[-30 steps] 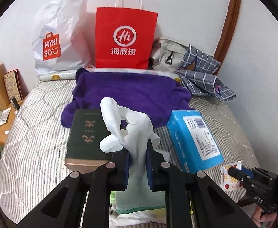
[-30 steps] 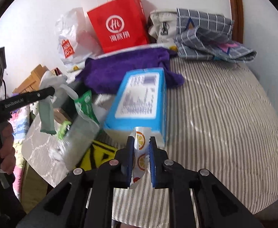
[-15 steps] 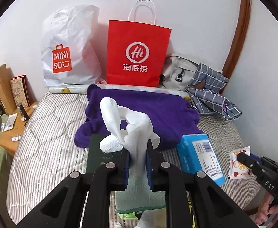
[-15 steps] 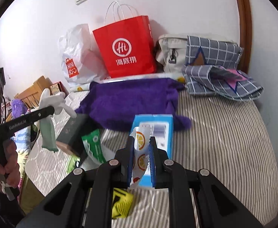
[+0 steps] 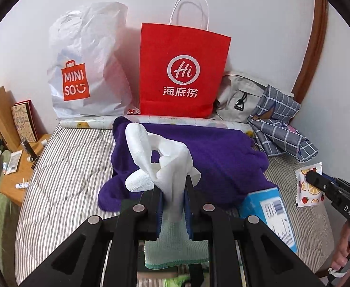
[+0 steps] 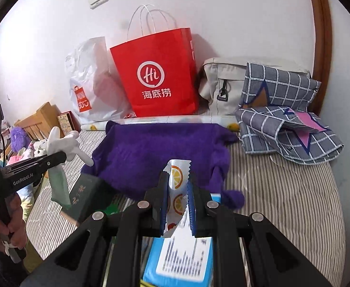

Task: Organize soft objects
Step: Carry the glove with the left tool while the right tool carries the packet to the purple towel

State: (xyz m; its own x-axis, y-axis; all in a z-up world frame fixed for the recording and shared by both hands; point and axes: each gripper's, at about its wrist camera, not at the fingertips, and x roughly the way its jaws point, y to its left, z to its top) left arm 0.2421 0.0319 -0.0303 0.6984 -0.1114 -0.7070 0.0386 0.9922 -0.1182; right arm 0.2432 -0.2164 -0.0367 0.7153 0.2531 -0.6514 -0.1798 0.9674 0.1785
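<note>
My left gripper (image 5: 173, 191) is shut on a white work glove (image 5: 160, 157) with a pale green cuff, held up above the near end of the bed; it also shows in the right wrist view (image 6: 65, 146). My right gripper (image 6: 177, 189) is shut on a small white sachet (image 6: 176, 191) printed with orange slices, held over a blue tissue pack (image 6: 182, 263); the sachet also shows in the left wrist view (image 5: 308, 186). A purple sweater (image 5: 213, 160) lies spread across the striped bed (image 5: 62, 179).
A red paper bag (image 5: 182, 71), a white Miniso bag (image 5: 86, 67), a grey backpack (image 5: 239, 98) and a checked cloth (image 5: 280, 129) stand along the wall. A dark green book (image 6: 86, 193) lies near the sweater. A wooden side table (image 5: 17, 167) is at the left.
Both grippers have risen and drawn back from the bed, each still holding its item. The book and tissue pack now sit lower in view.
</note>
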